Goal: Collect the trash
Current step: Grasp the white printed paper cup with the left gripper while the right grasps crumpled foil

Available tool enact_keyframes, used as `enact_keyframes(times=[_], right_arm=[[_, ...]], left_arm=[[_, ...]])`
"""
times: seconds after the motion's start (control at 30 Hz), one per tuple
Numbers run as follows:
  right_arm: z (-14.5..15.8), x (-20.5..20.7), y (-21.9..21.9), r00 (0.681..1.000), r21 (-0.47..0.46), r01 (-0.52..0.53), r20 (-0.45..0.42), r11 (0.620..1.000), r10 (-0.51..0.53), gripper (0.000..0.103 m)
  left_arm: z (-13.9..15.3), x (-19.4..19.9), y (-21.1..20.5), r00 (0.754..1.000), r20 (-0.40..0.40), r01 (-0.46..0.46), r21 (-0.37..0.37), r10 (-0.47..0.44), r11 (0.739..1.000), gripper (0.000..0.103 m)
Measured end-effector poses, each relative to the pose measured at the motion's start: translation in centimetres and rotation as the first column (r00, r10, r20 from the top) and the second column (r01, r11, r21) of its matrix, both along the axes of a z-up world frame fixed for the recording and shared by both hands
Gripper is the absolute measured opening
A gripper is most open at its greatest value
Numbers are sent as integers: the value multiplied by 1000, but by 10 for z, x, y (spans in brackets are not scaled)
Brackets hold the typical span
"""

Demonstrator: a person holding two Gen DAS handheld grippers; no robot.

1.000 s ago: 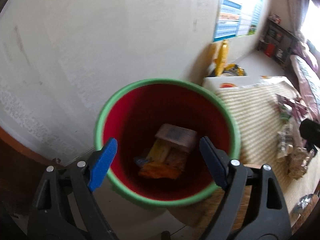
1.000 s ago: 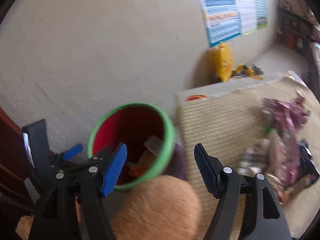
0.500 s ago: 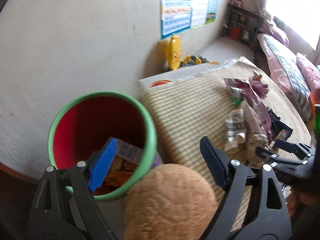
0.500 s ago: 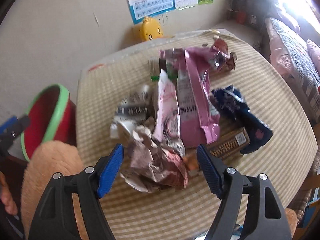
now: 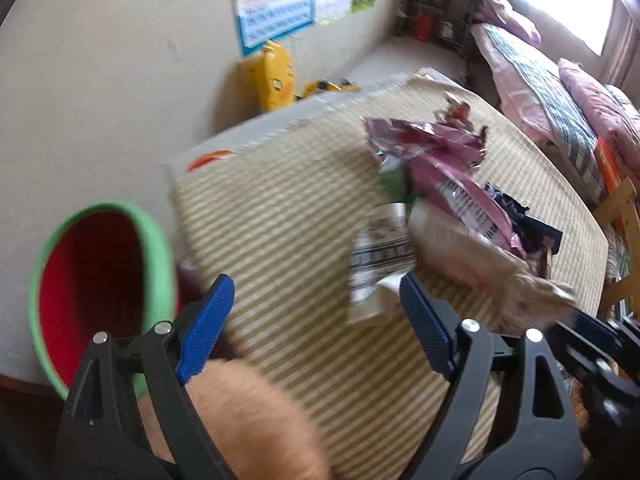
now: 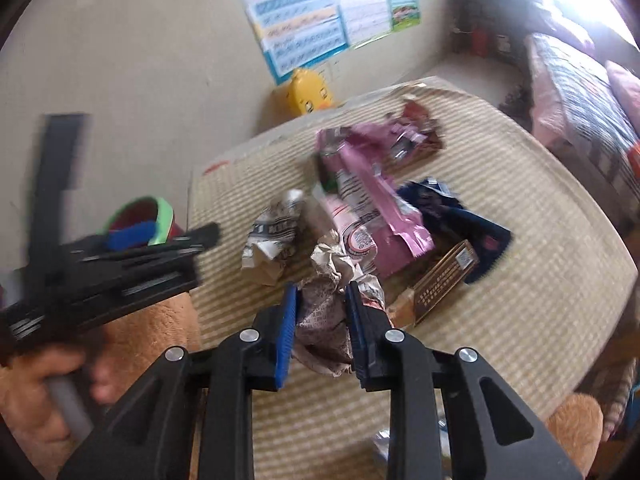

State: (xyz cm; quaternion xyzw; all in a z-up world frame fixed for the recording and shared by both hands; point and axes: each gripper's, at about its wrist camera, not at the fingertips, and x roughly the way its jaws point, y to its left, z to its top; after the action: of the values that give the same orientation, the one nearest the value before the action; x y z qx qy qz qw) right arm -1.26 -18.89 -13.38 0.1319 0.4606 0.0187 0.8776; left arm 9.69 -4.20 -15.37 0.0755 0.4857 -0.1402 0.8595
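- The right gripper is closed down narrow on a crumpled paper wad; the blue pads press its two sides, and the wad bulges out above and below the pinch
- The wad lies at the near edge of the trash pile, so it is the piece reachable without disturbing the rest; whether it is lifted clear of the surface cannot be told
- The left gripper is wide open and holds nothing; it hangs above the surface between the bin and the pile, aimed toward a crumpled black-and-white wrapper
- Judgement: the open jaws leave the left gripper ready for its own pick while the right one is loaded
- The bin, red inside with a green rim, stands off the left edge of the surface, below it and beside the wall; the mouth faces up, so trash can be dropped in from above
- Remaining trash lies bunched near the middle of the surface: pink wrappers, a dark blue wrapper, a brown box and the black-and-white wrapper, all touching or overlapping
- Judgement: the task is partly done; the next move calls for carrying the wad leftward over the bin rim before release
- Risk: the wad is soft and gripped only across its middle, so loose folds can snag neighbouring wrappers on the way up
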Motion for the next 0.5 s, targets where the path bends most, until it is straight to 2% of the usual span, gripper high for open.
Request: enact_keyframes(times=[0.2, 0.23, 0.27, 0.3, 0.33, 0.5], right_arm=[[1, -15, -26, 998, 52, 64, -15, 997, -64, 24], [0, -17, -27, 998, 58, 66, -18, 996, -65, 24], [1, -19, -28, 998, 63, 66, -20, 996, -65, 24], [2, -21, -27, 998, 61, 64, -18, 996, -63, 24], [1, -20, -27, 998, 59, 61, -16, 996, -60, 24], [-1, -19, -22, 999, 59, 50, -13, 997, -49, 24]], left_arm=[[-31, 21, -41, 996, -55, 78, 57, -75, 995, 82], [-35, 23, -44, 995, -66, 82, 66, -78, 994, 78], [-41, 25, -46, 994, -83, 83, 77, -77, 994, 67], [-45, 27, -45, 992, -99, 83, 78, -75, 994, 60], [-51, 29, -44, 989, -127, 81, 68, -72, 994, 46], [-51, 23, -38, 989, -133, 71, 43, -64, 997, 46]])
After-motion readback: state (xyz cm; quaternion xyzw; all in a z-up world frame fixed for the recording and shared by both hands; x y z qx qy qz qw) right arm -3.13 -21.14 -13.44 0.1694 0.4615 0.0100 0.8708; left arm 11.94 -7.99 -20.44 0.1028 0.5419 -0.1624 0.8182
